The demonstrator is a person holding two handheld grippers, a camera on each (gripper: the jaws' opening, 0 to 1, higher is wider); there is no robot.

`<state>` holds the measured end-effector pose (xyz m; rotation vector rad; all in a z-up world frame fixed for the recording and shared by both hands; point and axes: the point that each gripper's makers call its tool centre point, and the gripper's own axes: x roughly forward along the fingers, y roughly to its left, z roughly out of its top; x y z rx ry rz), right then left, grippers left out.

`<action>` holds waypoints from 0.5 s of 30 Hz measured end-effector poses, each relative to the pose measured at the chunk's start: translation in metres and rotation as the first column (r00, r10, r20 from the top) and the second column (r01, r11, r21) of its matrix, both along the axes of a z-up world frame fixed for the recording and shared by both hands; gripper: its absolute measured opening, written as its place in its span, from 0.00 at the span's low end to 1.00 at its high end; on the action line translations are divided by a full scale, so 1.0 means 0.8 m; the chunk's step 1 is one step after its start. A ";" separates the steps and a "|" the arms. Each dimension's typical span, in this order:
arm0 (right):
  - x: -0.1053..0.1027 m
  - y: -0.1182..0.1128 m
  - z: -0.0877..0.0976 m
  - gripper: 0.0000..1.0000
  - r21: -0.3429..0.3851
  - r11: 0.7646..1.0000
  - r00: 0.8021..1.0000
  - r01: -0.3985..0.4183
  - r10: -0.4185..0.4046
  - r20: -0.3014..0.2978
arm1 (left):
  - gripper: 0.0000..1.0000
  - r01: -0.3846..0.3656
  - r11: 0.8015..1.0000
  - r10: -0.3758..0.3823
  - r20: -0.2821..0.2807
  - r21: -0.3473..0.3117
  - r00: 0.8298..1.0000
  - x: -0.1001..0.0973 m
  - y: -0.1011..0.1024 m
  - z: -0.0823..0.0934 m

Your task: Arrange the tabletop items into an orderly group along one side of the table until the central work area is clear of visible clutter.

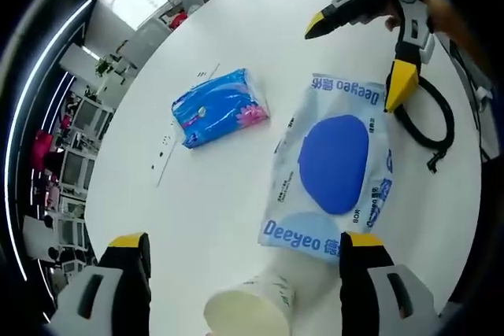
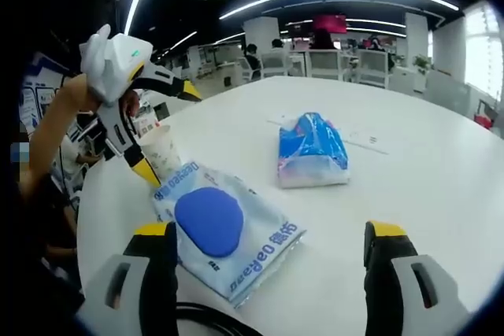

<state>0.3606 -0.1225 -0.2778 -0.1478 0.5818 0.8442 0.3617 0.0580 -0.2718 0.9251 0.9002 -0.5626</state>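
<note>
On the round white table point(image 1: 236, 194) three things are lying about; a pale blue wet-wipes pack point(image 1: 335, 167) with a dark blue oval lid is sitting near the table's middle, a blue tissue packet point(image 1: 220, 106) printed with pink flowers is lying well apart from it, and a cream paper cup point(image 1: 252, 304) is standing just beside the wipes pack's end.

In the left gripper view the left gripper point(image 1: 248, 261) is holding its yellow-tipped jaws wide apart with nothing between them, the cup rising in the gap; the right gripper point(image 1: 358, 53) is hanging over the far end of the wipes pack, jaws spread and empty, one tip just at the pack's edge; a black cable point(image 1: 437, 127) is looping beside it.

In the right gripper view the right gripper point(image 2: 268, 245) is likewise gaping and holding nothing, with the wipes pack point(image 2: 224, 230) lying partly between its jaws.

The wipes pack is reading "Deeyeo" at both ends, with small Chinese print too small to read; office desks and chairs are showing beyond the table.
</note>
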 end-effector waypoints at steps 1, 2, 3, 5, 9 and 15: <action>0.001 0.000 0.000 0.96 0.002 1.000 1.000 0.001 -0.001 -0.001 | 1.00 0.001 1.000 -0.001 0.000 0.001 1.000 0.000 0.000 0.000; 0.003 0.000 0.000 0.96 0.001 1.000 1.000 0.002 -0.002 0.000 | 1.00 0.002 1.000 -0.002 -0.003 -0.003 1.000 0.009 0.003 0.000; 0.007 0.000 0.001 0.96 0.000 1.000 1.000 0.002 -0.002 0.002 | 1.00 0.001 1.000 -0.001 -0.002 -0.006 1.000 0.011 0.003 0.000; 0.009 0.002 0.001 0.96 -0.003 1.000 1.000 -0.002 0.002 0.004 | 1.00 0.004 1.000 -0.004 -0.001 -0.009 1.000 0.004 -0.001 0.001; 0.014 0.002 0.003 0.96 -0.005 1.000 1.000 -0.003 0.003 0.004 | 1.00 0.009 1.000 -0.009 0.000 -0.014 1.000 0.002 -0.006 0.002; 0.015 0.004 0.004 0.95 -0.012 1.000 1.000 -0.011 0.011 0.012 | 1.00 0.009 1.000 -0.009 0.000 -0.021 1.000 0.014 -0.007 0.005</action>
